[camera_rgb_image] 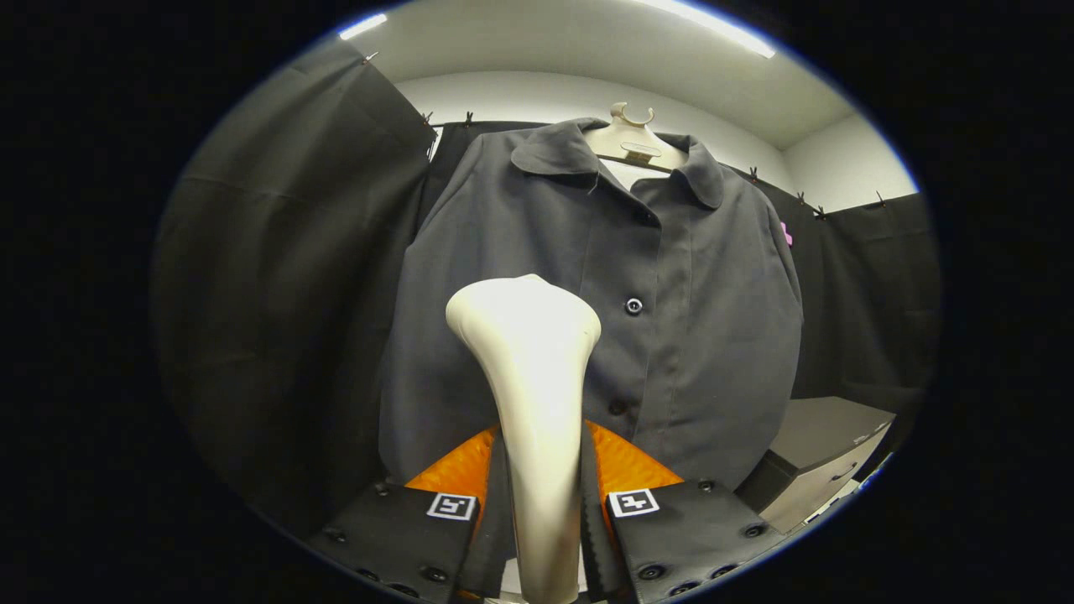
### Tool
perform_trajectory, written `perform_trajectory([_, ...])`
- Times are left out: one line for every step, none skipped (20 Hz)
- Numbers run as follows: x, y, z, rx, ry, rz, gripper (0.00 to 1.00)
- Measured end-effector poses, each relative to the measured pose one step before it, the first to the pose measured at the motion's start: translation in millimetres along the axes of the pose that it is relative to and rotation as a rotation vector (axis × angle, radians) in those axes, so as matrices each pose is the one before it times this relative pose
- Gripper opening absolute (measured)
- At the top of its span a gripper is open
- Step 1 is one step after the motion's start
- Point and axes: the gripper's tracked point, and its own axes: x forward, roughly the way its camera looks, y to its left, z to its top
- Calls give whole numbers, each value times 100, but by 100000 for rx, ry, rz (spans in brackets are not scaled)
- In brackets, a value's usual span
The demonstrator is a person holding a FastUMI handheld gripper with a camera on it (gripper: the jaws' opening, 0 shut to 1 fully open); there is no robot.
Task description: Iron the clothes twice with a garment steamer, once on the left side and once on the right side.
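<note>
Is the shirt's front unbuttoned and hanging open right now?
No. The dark shirt hangs buttoned shut on its hanger, beyond the steamer clamped in the hand-held gripper.

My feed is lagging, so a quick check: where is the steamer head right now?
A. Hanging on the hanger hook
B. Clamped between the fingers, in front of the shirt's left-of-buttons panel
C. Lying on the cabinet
B: the hand-held gripper is shut on the steamer, its head against the dark shirt beside the button row.

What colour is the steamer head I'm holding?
Cream white, plain, clearest in the gripper view: the steamer head rises from the gripper, before the dark grey shirt.
</note>
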Motion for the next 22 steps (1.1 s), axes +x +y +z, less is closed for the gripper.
perform_trajectory([-257, 132, -640, -537, 913, 289, 44])
perform_trajectory([-70, 166, -608, -363, 1013, 488, 44])
perform_trajectory([-68, 255, -723, -199, 1081, 652, 44])
perform_trajectory([-145, 201, -692, -85, 1108, 646, 44])
perform_trajectory([-158, 195, -666, -61, 1009, 499, 44])
perform_trajectory([-356, 219, -649, -227, 781, 500, 44])
perform_trajectory([-131, 190, -531, -497, 669, 369, 44])
perform_trajectory([-153, 111, -508, -548, 777, 394, 44])
perform_trajectory([-147, 226, -625, -574, 857, 615, 44])
perform_trajectory([-234, 279, -779, -531, 993, 642, 44])
perform_trajectory([-134, 143, -617, -253, 962, 376, 44])
perform_trajectory([-197, 72, -371, -45, 1076, 150, 44])
perform_trajectory([-84, 144, -524, -89, 1356, -13, 44])
perform_trajectory([17, 57, -567, 101, 1241, -95, 44])
perform_trajectory([-70, 6, -763, 254, 1177, 233, 44])
perform_trajectory([-115, 67, -718, 343, 1019, 269, 44])
perform_trajectory([-74, 47, -504, 241, 835, 273, 44])
perform_trajectory([-105, 43, -365, 163, 689, 144, 44])
perform_trajectory([-5, -66, -340, -199, 650, 48, 44])
perform_trajectory([-89, -128, -359, -303, 751, -138, 44])
perform_trajectory([-118, -153, -293, -254, 595, -95, 44])
perform_trajectory([-340, -50, -117, -8, 243, 129, 44])
